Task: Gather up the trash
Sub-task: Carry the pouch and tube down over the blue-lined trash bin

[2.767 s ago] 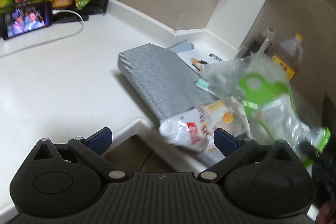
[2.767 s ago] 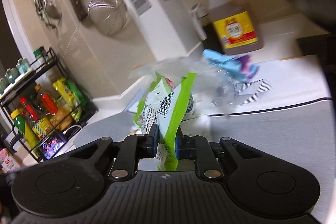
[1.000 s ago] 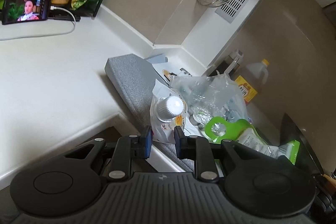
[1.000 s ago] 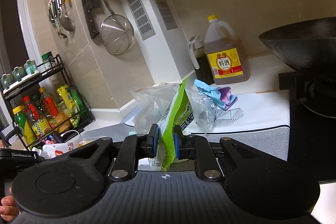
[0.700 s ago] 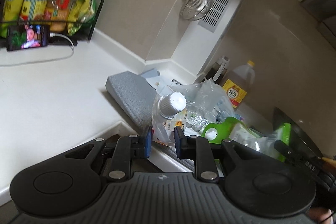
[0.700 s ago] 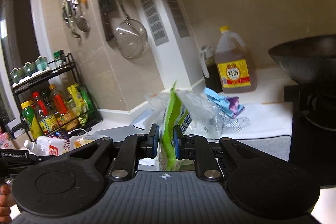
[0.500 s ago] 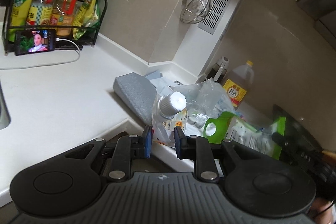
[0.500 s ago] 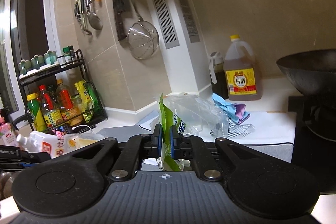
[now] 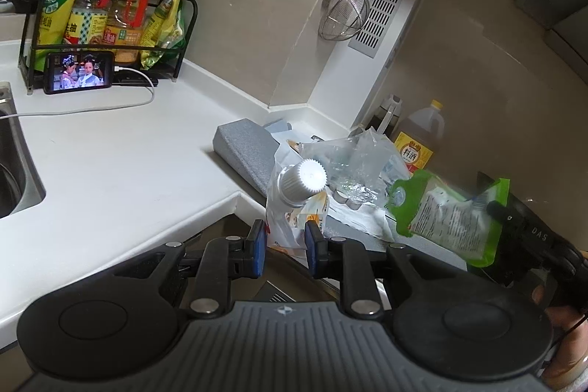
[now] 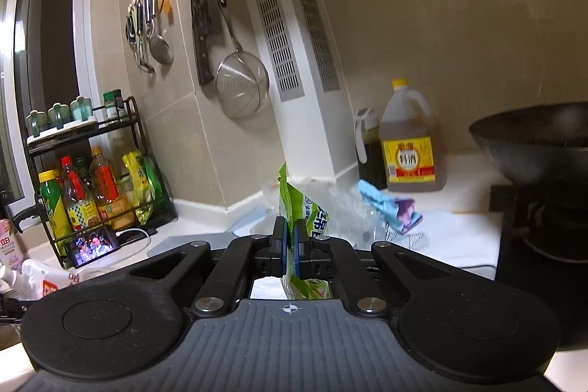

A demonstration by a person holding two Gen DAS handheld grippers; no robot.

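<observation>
My left gripper (image 9: 283, 245) is shut on a white spouted pouch (image 9: 294, 208) with a ribbed white cap, held up over the counter's corner. The same pouch (image 10: 40, 276) shows at the left edge of the right wrist view. My right gripper (image 10: 290, 247) is shut on a green and white plastic packet (image 10: 299, 208), which stands up between the blue pads. In the left wrist view that packet (image 9: 448, 215) hangs at the right, off the right gripper's black tip. A crumpled clear plastic bag (image 9: 352, 164) lies on the grey mat (image 9: 246, 146) behind both.
A black rack of bottles (image 9: 103, 6) and a lit phone (image 9: 79, 74) stand at the back left, with a sink (image 9: 14, 164) at the left edge. An oil jug (image 10: 408, 142), a blue cloth (image 10: 386, 204) and a black wok (image 10: 533, 142) sit to the right. A strainer (image 10: 240, 83) hangs on the wall.
The left gripper has carried the pouch back and to the left, bringing the rack and sink into view. The right gripper's pads have squeezed tighter on the green packet as it lifted slightly.
</observation>
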